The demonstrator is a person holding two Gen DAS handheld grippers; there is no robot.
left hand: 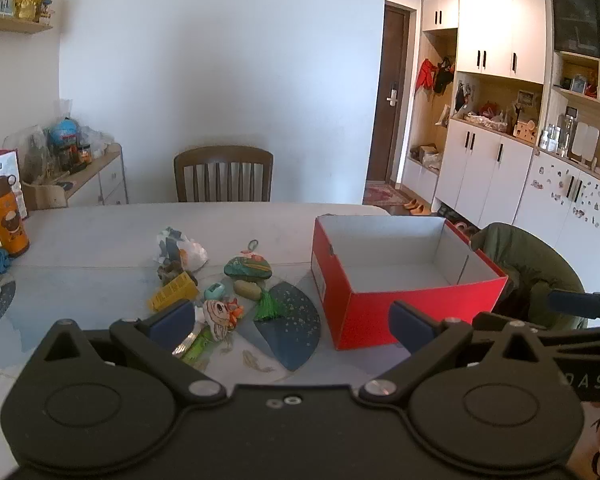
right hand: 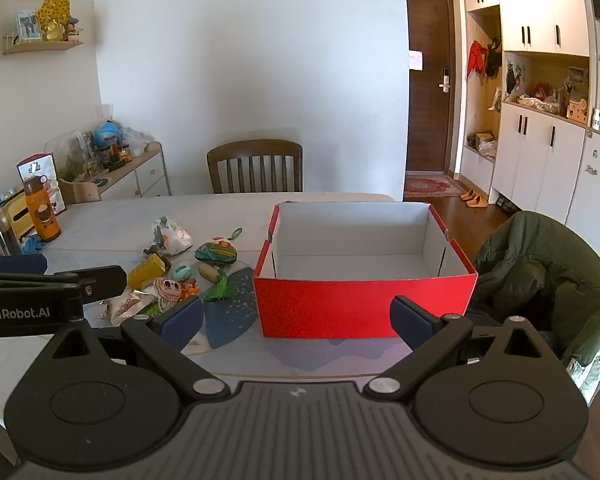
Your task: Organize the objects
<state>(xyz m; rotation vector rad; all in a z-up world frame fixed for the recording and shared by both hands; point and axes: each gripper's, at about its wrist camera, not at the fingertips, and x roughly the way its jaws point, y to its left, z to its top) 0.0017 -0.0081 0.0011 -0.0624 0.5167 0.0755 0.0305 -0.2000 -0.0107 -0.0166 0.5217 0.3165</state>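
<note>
Lower centre of each view: left gripper (left hand: pixel 292 322) and right gripper (right hand: pixel 296 318), both spread wide, holding nothing. One red box (right hand: pixel 364 304) mid-frame, bare tabletop (right hand: pixel 320 356) before it. One pile of trinkets (left hand: pixel 228 288) left of the box, one wooden chair (right hand: pixel 255 166) behind the far table edge.

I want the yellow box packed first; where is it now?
In the left wrist view the yellow box lies on the table's left side, in the clutter left of the red box, below the crumpled plastic bag.

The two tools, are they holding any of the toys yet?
No. The left tool and the right tool are both open with nothing between their fingers. The toys lie on the table.
</note>
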